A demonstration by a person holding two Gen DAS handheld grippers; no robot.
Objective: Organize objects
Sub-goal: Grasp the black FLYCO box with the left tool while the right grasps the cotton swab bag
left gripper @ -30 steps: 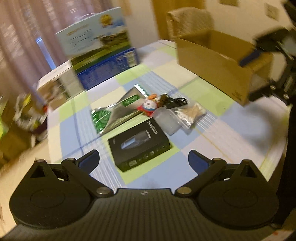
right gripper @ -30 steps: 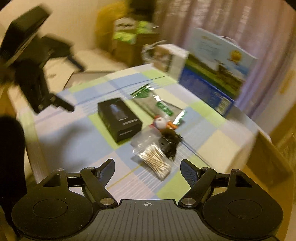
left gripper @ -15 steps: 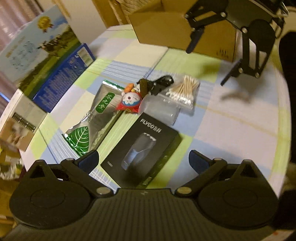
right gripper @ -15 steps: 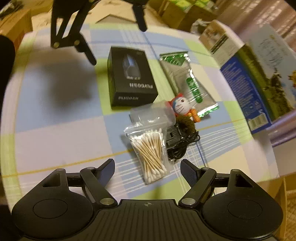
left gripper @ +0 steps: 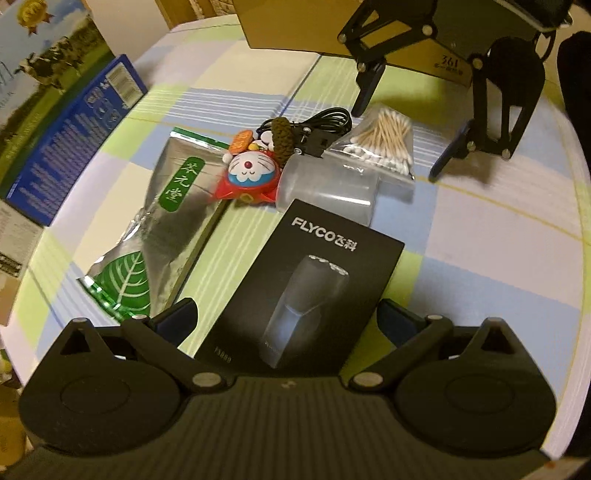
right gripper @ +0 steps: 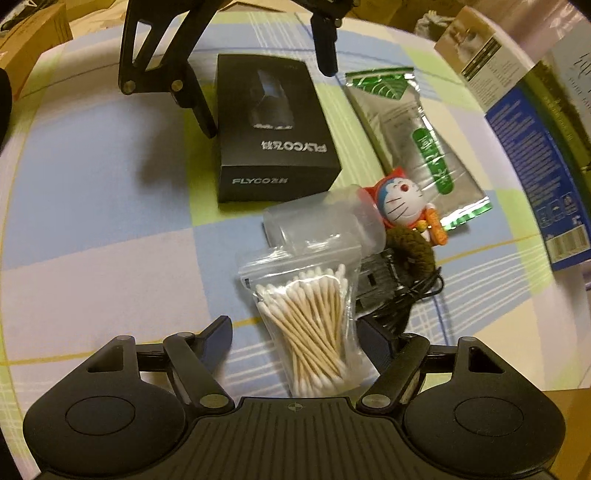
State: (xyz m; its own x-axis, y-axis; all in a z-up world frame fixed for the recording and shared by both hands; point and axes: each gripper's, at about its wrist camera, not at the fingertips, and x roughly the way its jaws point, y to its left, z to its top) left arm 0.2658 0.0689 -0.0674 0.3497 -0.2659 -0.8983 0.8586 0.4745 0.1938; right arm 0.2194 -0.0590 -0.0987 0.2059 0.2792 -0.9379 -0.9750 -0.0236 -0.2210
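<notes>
In the left wrist view, the left gripper (left gripper: 284, 317) hangs with its fingers spread wide astride the near end of the black FLYCO shaver box (left gripper: 310, 288) on the checked tabletop (left gripper: 498, 258), pads not touching, so the reach-to-grasp step looks in hand. In the right wrist view, the right gripper (right gripper: 299, 336) has its fingers closing around the bag of cotton swabs (right gripper: 314, 325), not yet pressing, the clear plastic jar (right gripper: 325, 225) at twelve o'clock; next, each likely needs to close fully, then lift toward the cardboard box (left gripper: 303, 26).
</notes>
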